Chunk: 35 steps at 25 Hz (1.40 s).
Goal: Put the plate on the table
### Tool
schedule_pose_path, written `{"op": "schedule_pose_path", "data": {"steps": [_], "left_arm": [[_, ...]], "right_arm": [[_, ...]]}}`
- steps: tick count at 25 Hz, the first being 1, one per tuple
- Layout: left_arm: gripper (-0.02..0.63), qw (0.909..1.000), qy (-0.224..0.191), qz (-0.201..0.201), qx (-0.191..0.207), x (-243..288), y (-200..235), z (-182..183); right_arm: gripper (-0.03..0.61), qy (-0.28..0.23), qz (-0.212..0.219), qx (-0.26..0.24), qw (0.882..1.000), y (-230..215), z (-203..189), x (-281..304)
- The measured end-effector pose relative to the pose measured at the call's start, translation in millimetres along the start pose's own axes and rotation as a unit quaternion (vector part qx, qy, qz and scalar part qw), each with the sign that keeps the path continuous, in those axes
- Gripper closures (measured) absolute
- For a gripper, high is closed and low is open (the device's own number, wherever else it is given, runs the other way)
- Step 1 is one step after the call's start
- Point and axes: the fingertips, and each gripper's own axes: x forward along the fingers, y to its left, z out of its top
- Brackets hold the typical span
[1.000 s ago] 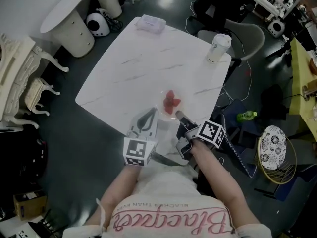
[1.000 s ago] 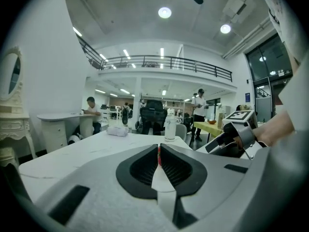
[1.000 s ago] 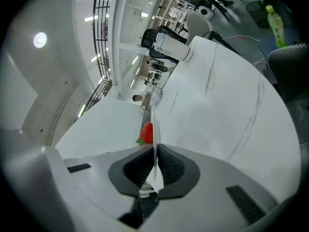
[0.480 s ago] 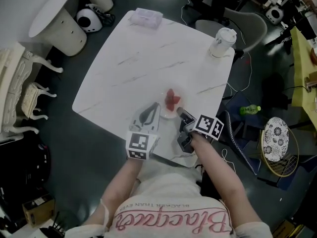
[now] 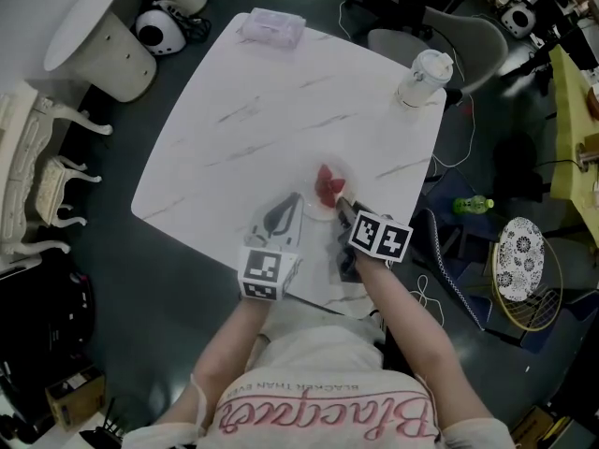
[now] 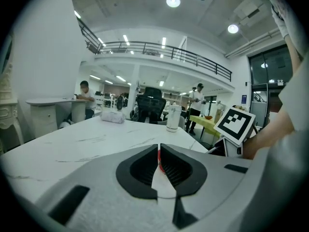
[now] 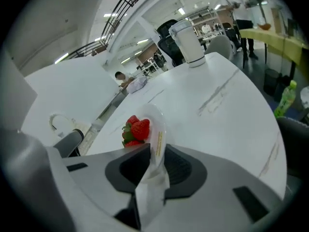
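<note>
On the table (image 5: pixel 262 110), near its front edge, sat the plate (image 5: pixel 316 211) w/ strawberries (image 5: pixel 328 187). L gripper (image 5: pixel 297 200) pinched its rim; R gripper (image 5: pixel 343 205) jaws had just been opening, rim loose between.

Head view, steeply down.
- White marble table (image 5: pixel 234 129), set askew.
- Plate (image 5: pixel 316 215) with strawberries (image 5: pixel 328 187) just inside the table's near edge, toward the right corner.
- Left gripper (image 5: pixel 296 202) at the plate's near-left rim.
- Right gripper (image 5: pixel 340 204) at the near-right rim. Its jaws have just been opening, with the rim at their tips.
- Lidded cup (image 5: pixel 423 78) upright at the far right corner.
- Pale packet (image 5: pixel 272 28) at the far left corner.
- Green bottle (image 5: pixel 471 204) lying on the floor beyond the right edge.
</note>
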Motion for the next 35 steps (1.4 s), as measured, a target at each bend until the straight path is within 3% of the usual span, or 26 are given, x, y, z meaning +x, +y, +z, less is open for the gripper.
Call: {"op": "schedule_pose_path", "data": {"steps": [6, 11, 24, 26, 29, 35], "left_arm": [[0.597, 1.0, -0.003, 0.003, -0.003, 5, 6, 3], [0.597, 1.0, -0.002, -0.001, -0.004, 6, 5, 2], [0.597, 0.9995, -0.029, -0.006, 0.014, -15, -14, 18], [0.597, 0.9991, -0.036, -0.004, 0.021, -21, -20, 22], [0.597, 0.9985, -0.049, 0.001, 0.025, -32, -27, 32], [0.597, 0.996, -0.085, 0.006, 0.027, -55, -41, 57]], "right_arm": [[0.472, 0.004, -0.085, -0.066, 0.994, -10, 1, 3], [0.462, 0.022, -0.098, -0.131, 0.986, -7, 0, 7], [0.459, -0.026, -0.034, -0.172, 0.984, 25, 21, -43], [0.497, -0.036, -0.018, -0.182, 0.983, 33, 23, -57], [0.543, -0.055, 0.011, -0.216, 0.975, 53, 30, -78], [0.56, -0.122, 0.06, -0.278, 0.951, 97, 43, -127]]}}
